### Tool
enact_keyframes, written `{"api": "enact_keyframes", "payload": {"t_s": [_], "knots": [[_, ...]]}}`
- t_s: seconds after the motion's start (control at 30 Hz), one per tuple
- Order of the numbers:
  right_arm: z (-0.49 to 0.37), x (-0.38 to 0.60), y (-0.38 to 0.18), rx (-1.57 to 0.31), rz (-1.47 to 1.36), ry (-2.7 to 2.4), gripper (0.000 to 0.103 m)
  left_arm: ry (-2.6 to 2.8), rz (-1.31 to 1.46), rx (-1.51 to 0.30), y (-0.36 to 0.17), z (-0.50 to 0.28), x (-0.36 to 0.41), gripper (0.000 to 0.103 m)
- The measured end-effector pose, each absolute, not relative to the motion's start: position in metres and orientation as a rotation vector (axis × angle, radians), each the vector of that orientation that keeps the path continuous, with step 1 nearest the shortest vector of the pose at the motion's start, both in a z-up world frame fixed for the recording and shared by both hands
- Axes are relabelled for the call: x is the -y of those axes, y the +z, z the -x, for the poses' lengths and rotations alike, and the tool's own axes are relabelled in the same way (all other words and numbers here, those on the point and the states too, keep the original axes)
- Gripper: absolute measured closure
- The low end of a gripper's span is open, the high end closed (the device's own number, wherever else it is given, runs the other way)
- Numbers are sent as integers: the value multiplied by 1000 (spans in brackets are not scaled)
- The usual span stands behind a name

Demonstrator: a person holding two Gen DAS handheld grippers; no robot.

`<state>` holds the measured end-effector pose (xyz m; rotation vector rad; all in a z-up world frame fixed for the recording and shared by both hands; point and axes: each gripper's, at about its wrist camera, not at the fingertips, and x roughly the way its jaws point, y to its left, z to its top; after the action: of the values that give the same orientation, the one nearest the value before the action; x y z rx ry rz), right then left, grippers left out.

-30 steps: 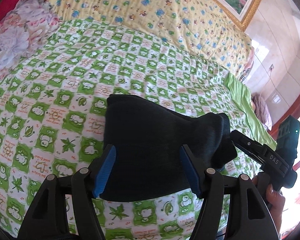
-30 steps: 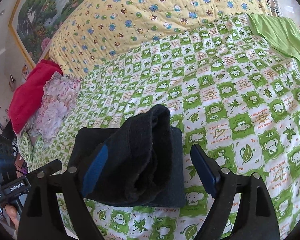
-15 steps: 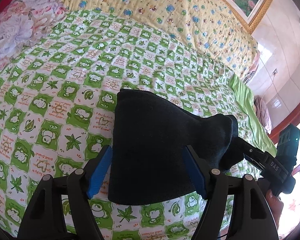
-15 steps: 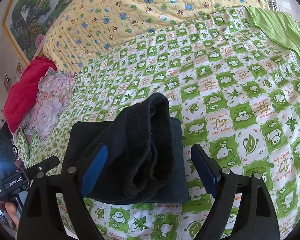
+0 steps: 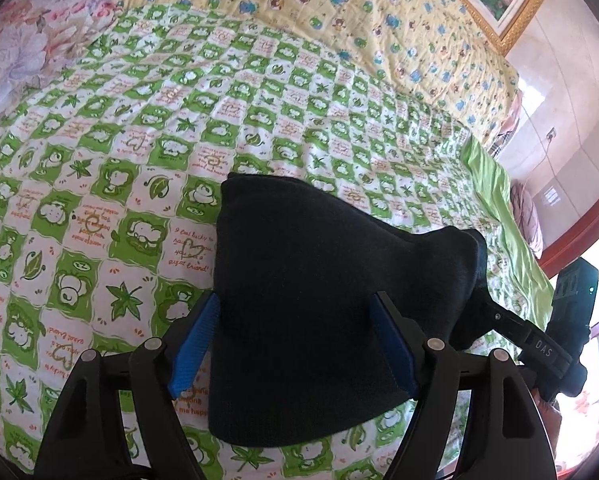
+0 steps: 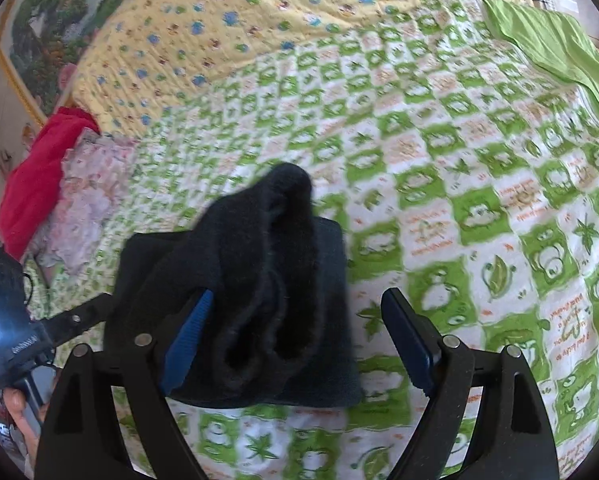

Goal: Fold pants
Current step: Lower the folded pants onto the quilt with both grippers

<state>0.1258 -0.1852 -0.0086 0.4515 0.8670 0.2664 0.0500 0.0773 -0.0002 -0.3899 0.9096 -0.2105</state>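
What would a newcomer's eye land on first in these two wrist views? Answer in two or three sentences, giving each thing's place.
First, the dark folded pants, lying on the green-and-white checked bedsheet straight ahead of both tools. The left tool and right tool are both open, blue pads either side of the cloth. Beyond lie a yellow quilt and, at the far left, a red cloth.

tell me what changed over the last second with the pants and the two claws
Little changed. The left claw tilted and eased closer, so the folded dark pants fill more of its view. The right claw barely shifted. Both claws stay open, gripping nothing, and the pants remain folded on the green checked sheet with their right edge bunched up.
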Motion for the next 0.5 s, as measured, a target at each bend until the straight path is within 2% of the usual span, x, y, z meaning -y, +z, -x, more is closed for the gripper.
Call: {"api": "enact_keyframes", "payload": {"t_s": [0.27, 0.4, 0.5], "knots": [[-123, 192, -24, -876, -462, 297, 18, -182, 404, -945, -20, -59, -84, 24], [-123, 192, -29, -885, -495, 361, 32, -195, 428, -966, -32, -63, -88, 26], [-126, 197, -38, -900, -570, 404, 34, -206, 460, -973, -39, -65, -91, 28]]}}
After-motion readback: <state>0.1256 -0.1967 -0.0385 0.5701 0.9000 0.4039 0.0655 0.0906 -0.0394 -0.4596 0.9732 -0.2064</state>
